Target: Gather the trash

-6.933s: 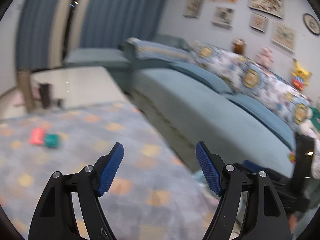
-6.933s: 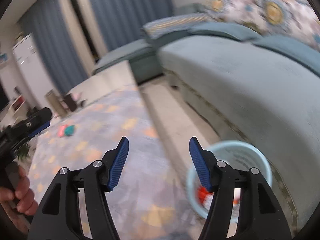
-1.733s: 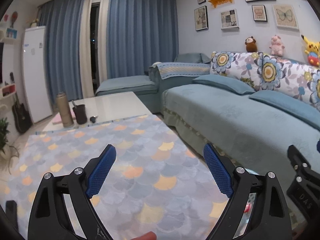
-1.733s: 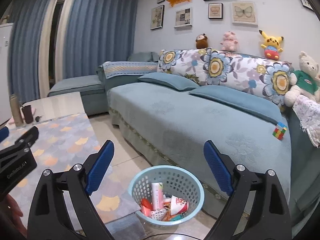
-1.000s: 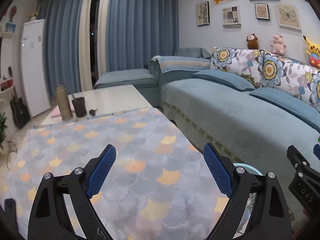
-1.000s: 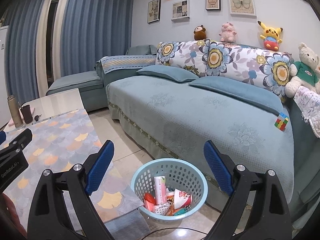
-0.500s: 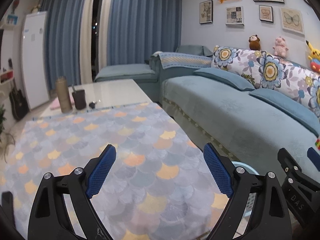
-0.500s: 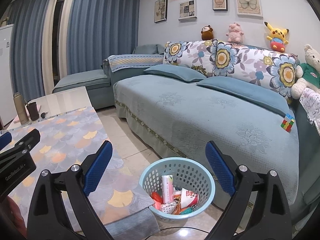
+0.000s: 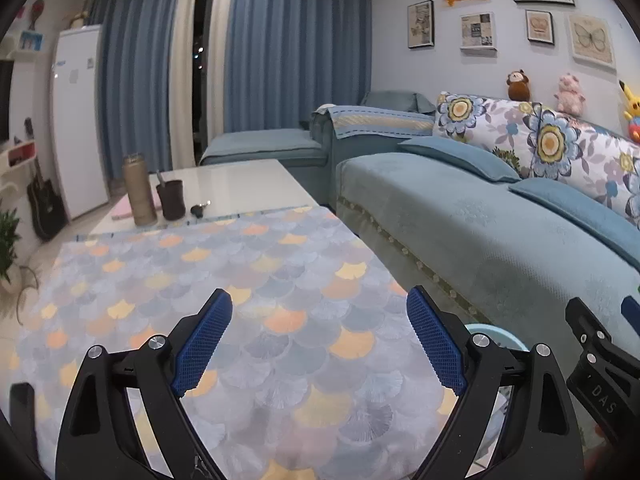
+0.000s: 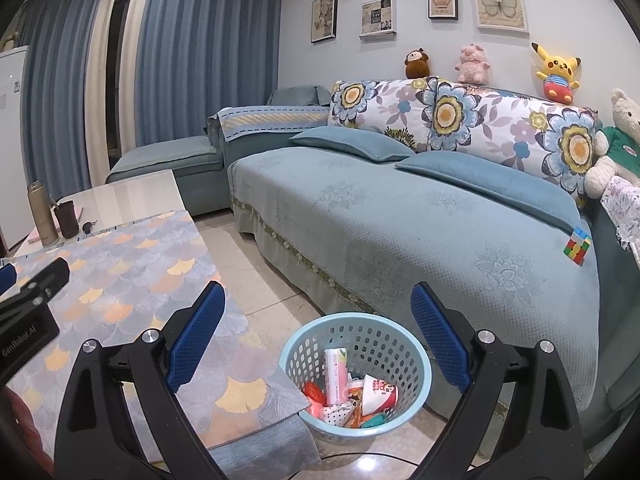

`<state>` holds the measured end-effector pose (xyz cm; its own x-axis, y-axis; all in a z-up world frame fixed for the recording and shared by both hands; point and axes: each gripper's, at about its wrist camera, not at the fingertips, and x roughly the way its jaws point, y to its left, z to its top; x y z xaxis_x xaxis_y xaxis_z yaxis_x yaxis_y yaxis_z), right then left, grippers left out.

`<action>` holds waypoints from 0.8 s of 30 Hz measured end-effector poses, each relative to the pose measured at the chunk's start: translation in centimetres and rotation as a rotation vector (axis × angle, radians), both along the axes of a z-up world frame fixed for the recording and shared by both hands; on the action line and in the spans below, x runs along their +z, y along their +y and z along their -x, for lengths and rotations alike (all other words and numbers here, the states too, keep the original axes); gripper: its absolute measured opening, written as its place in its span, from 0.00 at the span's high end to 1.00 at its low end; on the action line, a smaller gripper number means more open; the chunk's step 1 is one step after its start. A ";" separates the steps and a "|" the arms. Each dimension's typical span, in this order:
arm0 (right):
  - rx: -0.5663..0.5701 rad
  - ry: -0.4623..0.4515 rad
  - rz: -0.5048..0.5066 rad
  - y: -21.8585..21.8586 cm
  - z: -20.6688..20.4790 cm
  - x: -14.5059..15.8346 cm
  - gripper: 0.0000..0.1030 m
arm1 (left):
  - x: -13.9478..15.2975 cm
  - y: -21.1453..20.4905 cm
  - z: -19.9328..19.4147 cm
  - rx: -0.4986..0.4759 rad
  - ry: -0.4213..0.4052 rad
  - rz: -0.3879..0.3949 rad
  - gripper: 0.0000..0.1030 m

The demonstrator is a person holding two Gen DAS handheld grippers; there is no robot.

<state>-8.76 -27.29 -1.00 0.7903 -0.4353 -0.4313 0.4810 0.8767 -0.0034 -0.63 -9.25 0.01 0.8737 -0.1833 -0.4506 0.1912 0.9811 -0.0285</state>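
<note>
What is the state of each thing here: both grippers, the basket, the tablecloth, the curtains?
Left gripper: open, nothing between its fingers.
Right gripper: open, nothing between its fingers.
Basket: upright on the floor, holding wrappers and cartons.
Tablecloth: spread flat, nothing lying on it.
Curtains: drawn, with a narrow gap left open.

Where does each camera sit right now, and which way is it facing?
Left wrist: on the left tool, aimed across the scale-patterned tablecloth toward the blue curtains; its own open black fingers show, the right tool at the edge.
Right wrist: on the right tool, aimed at the light-blue perforated plastic basket of trash and the teal sofa; its open fingers and the left tool's tip show.
Shared: tablecloth, sofa, tall tan metal flask.
</note>
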 end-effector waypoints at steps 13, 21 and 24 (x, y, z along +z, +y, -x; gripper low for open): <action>0.012 0.005 -0.009 0.4 -0.1 0.0 0.13 | -0.2 1.1 -0.5 0.005 0.015 0.009 0.16; 0.025 0.004 0.001 1.2 -0.3 0.2 0.13 | -0.3 2.4 -0.9 0.028 0.033 0.008 0.16; 0.031 0.005 0.002 1.7 -0.5 0.3 0.13 | -0.2 3.3 -1.0 0.048 0.028 0.005 0.16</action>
